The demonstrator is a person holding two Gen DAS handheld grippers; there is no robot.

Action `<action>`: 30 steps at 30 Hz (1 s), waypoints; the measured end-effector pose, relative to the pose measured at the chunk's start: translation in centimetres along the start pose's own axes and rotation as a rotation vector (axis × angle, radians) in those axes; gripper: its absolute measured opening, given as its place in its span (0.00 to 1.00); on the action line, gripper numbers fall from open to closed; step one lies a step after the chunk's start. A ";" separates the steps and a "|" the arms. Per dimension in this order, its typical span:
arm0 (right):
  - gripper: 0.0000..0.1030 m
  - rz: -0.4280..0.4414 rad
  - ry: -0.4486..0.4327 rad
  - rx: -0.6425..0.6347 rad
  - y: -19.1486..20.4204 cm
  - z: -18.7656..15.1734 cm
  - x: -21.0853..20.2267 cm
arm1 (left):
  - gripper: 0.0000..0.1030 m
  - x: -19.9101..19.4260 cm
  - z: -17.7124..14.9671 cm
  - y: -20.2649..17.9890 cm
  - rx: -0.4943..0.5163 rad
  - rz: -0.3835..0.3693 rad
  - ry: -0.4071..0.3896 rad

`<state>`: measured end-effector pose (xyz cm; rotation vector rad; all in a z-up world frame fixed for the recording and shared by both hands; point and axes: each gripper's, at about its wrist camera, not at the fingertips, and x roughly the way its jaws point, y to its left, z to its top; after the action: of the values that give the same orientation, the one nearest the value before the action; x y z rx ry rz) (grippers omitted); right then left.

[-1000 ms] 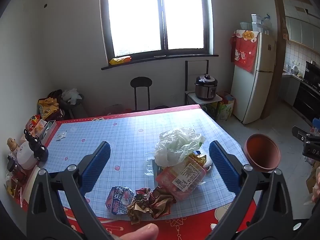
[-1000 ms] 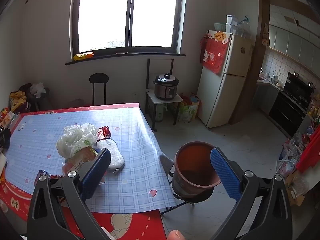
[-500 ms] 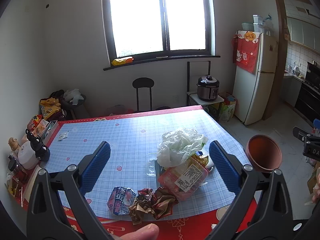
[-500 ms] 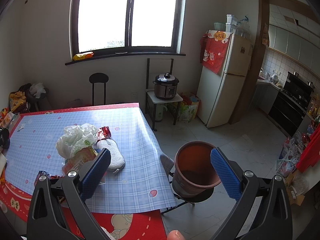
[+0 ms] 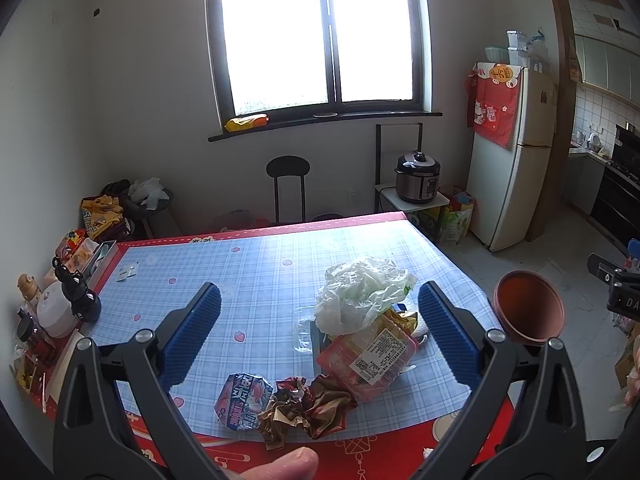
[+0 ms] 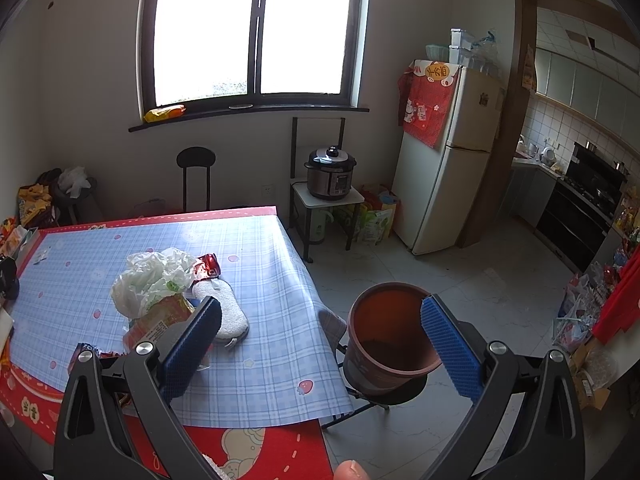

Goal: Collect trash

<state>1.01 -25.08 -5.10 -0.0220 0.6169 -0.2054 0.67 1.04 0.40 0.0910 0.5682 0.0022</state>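
Trash lies on the blue checked table (image 5: 248,276): a crumpled white plastic bag (image 5: 360,296), a pink labelled food packet (image 5: 370,362), brown-gold crumpled wrappers (image 5: 306,406), a blue snack lid (image 5: 242,400) and a clear plastic cup (image 5: 304,328). A brown bucket (image 6: 390,336) stands on a stool off the table's right edge. My left gripper (image 5: 318,332) is open and empty above the trash pile. My right gripper (image 6: 320,344) is open and empty between table edge and bucket. A white insole-like pad (image 6: 228,310) lies by the bag (image 6: 154,282).
Jars and black bottles (image 5: 76,296) line the table's left edge. A black stool (image 5: 288,188) stands behind the table. A rice cooker (image 6: 330,176) sits on a small stand, next to a fridge (image 6: 448,156). Bags crowd the floor at right (image 6: 580,320).
The left view has shifted slightly, with the table and trash sitting a little lower and to the right. The right gripper has not visibly moved. Both stay open.
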 end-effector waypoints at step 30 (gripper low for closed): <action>0.96 0.005 -0.001 0.001 -0.2 0.0 -0.2 | 0.95 -0.8 -0.2 -0.3 -0.009 0.011 -0.006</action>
<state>0.83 -25.21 -5.03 -0.0193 0.6157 -0.2013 -0.08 0.73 0.61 0.0852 0.5621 0.0150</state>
